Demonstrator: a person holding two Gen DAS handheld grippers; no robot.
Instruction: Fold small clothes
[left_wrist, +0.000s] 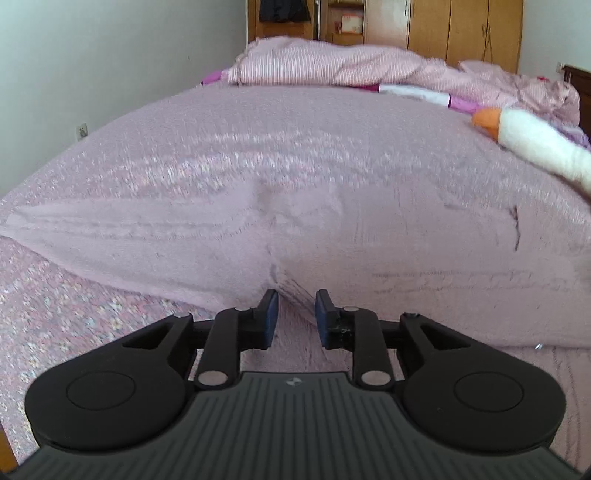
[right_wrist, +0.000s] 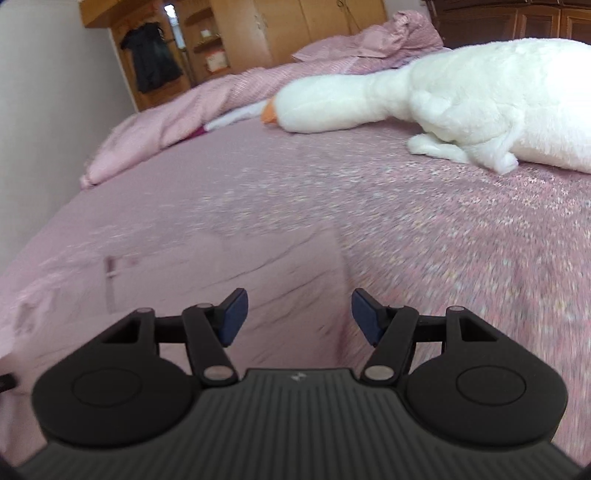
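Fabric in pale pink, a small garment (left_wrist: 295, 236), lies spread flat on the bed (left_wrist: 92, 325), its long axis running left to right across the left wrist view, with a puckered crease near its near edge. Directly ahead of that crease sit the left tongs (left_wrist: 295, 314), pads parted a little with the hem showing in the gap and neither pad visibly pressing on it. The right tongs (right_wrist: 299, 314) stand wider apart and grip nothing; they hover over the garment's right end, whose edge (right_wrist: 341, 266) runs away from the camera between the pads. By this reading the left hand is the nearer to a grasp, needing only to close on the hem, while the right must still settle on a corner. Only the right wrist view shows the white plush goose (right_wrist: 461, 92) in full (the left catches just its orange beak and neck) and a small tag-like mark (right_wrist: 110, 273) on the cloth. Only the left view shows the garment's whole width and the rumpled striped quilt (left_wrist: 332, 62) beyond.
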